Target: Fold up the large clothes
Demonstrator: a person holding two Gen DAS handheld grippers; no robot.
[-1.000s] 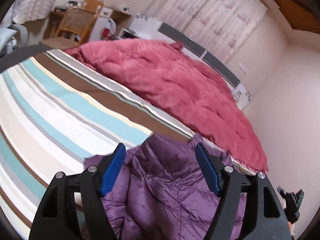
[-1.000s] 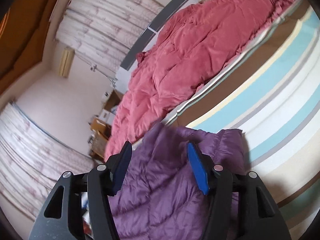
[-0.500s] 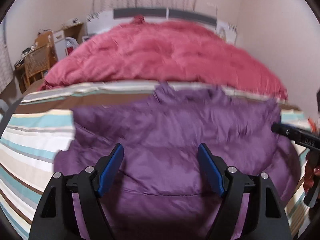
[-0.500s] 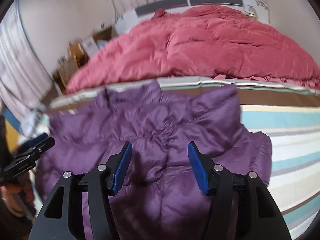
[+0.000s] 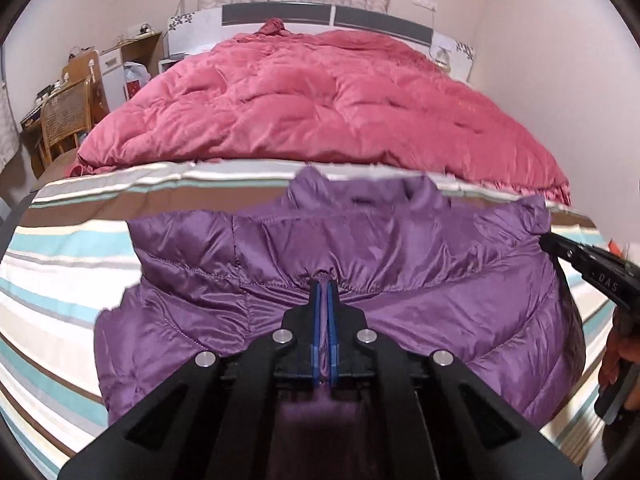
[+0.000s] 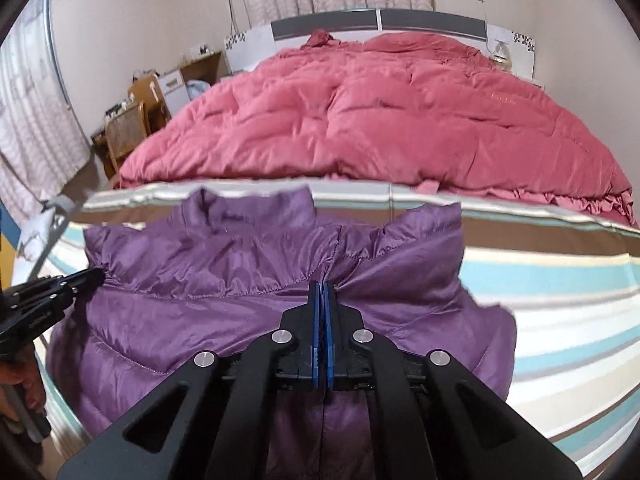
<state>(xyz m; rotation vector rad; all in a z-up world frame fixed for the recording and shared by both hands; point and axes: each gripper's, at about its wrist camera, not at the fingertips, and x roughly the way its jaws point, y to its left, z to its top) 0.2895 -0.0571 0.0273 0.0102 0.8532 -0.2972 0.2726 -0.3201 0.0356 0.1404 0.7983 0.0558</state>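
Two grippers had hold of one big purple puffy jacket [image 5: 360,248] on the bed [image 5: 60,272]. The left gripper [image 5: 324,284] had its blue fingers [image 5: 317,320] squeezed all the way together, with a small pinch of purple cloth caught at the tips. The right gripper [image 6: 322,286] was the same, its fingers [image 6: 329,320] tight together on a bunched bit of cloth by a stitched seam.

The jacket lay flat on the striped sheet [image 6: 560,280], close to the bed's near edge, and its bottom part seemed to hang over that edge. Its collar [image 5: 360,192] pointed toward the far end of the bed, where a pink quilt [image 5: 320,100] was piled up. The collar sat just short of the quilt and did not touch it. Each gripper held a spot near a shoulder, one toward the left side of the bed and one toward the right.

The jacket looked soft, light and full of air. Its shiny skin looked slippery, so a small pinch could slide out. It would likely puff back up after a fold and need pressing down. Good places to hold seemed to be the stitched seams, the shoulders and the hem, where the cloth is thicker and bunches up. Holding only the smooth puffy parts would probably let it slip.
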